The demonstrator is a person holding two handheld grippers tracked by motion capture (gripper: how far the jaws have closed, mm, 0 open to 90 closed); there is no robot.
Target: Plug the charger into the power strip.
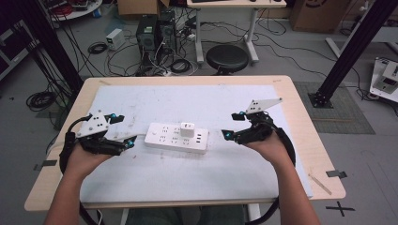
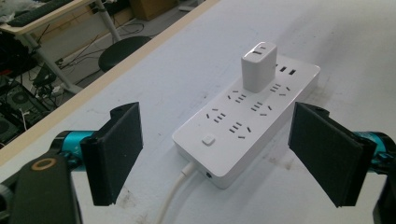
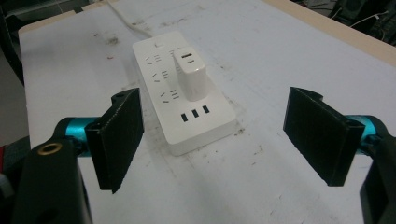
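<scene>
Both pairs of fingers stand wide and hold nothing, the left gripper [image 1: 121, 129] and right gripper [image 1: 233, 125] flanking a white power strip [image 1: 176, 138] that lies flat mid-worktop [image 1: 300, 140] on a pale sheet, with a white charger [image 1: 187, 129] plugged upright in it.

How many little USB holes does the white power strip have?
3, side by side in a row on the power strip, at the end past the white charger: left, middle, right.
</scene>
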